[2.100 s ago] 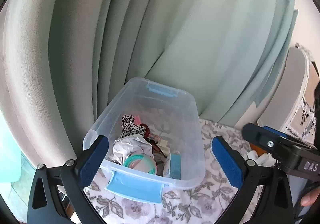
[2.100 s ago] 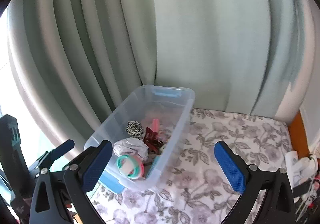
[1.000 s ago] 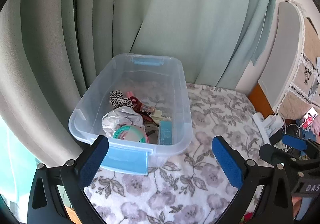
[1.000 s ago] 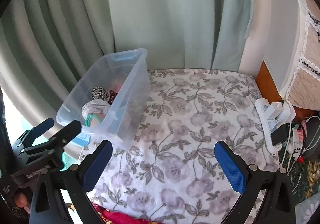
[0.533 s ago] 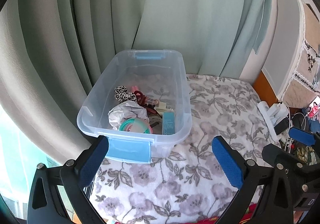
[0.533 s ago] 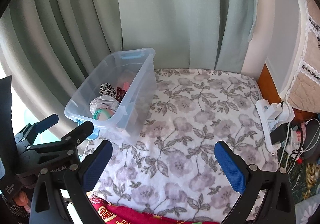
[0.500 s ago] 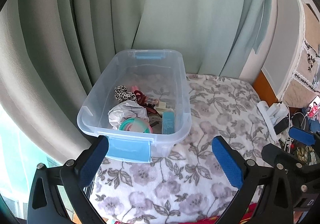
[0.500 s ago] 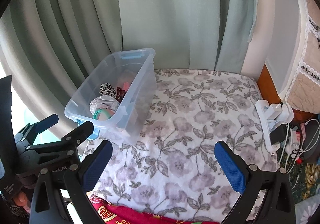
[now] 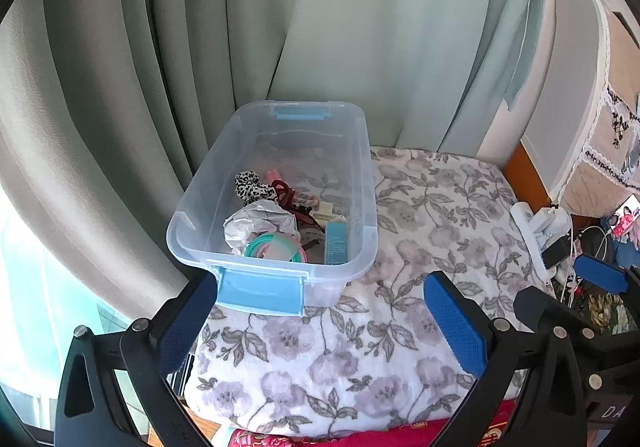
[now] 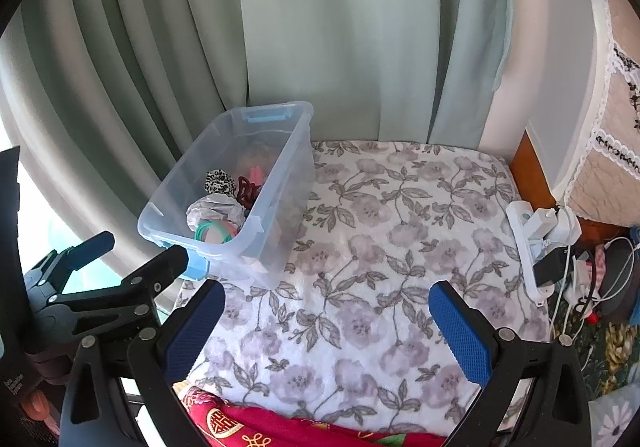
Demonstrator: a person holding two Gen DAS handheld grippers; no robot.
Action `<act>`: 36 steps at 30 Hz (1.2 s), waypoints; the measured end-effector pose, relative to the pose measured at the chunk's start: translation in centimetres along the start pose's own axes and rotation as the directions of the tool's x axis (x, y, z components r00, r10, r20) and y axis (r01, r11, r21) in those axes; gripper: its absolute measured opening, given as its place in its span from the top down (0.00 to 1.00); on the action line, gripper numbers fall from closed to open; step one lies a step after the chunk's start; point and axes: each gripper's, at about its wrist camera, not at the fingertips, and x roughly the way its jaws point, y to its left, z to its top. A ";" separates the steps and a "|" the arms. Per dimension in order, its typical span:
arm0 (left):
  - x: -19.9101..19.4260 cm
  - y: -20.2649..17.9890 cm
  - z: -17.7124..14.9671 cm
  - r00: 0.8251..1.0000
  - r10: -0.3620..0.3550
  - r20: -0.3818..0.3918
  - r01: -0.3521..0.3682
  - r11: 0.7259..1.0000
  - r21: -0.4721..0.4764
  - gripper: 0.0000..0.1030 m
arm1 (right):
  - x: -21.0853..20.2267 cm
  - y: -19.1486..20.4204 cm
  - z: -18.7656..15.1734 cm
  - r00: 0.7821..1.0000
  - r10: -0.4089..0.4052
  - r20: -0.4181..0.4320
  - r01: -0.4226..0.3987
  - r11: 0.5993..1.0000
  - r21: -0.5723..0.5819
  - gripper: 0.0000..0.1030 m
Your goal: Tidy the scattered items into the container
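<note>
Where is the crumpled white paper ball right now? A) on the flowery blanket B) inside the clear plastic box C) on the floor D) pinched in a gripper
B: the crumpled white paper ball lies inside the clear plastic box, beside the leopard-print scrunchie; both grippers are open and empty.

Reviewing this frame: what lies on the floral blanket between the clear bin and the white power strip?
Nothing: the floral blanket is bare between the clear bin and the white power strip, best seen in the right wrist view.
</note>
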 end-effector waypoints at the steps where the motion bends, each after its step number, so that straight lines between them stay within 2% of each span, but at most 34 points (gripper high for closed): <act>1: -0.1 0.0 0.0 1.000 0.002 0.000 -0.002 1.000 0.002 0.00 | -0.1 0.0 0.1 1.000 0.001 0.000 -0.001 1.000 0.004 0.00; 15: -1.3 0.5 0.5 1.000 0.004 0.014 -0.004 1.000 -0.013 0.00 | -1.4 0.5 0.5 1.000 0.000 0.025 0.000 1.000 -0.002 0.00; 36: -1.0 0.7 0.5 1.000 -0.004 0.005 0.004 1.000 -0.026 0.00 | -1.2 0.9 0.7 1.000 0.005 0.017 -0.005 1.000 -0.012 0.00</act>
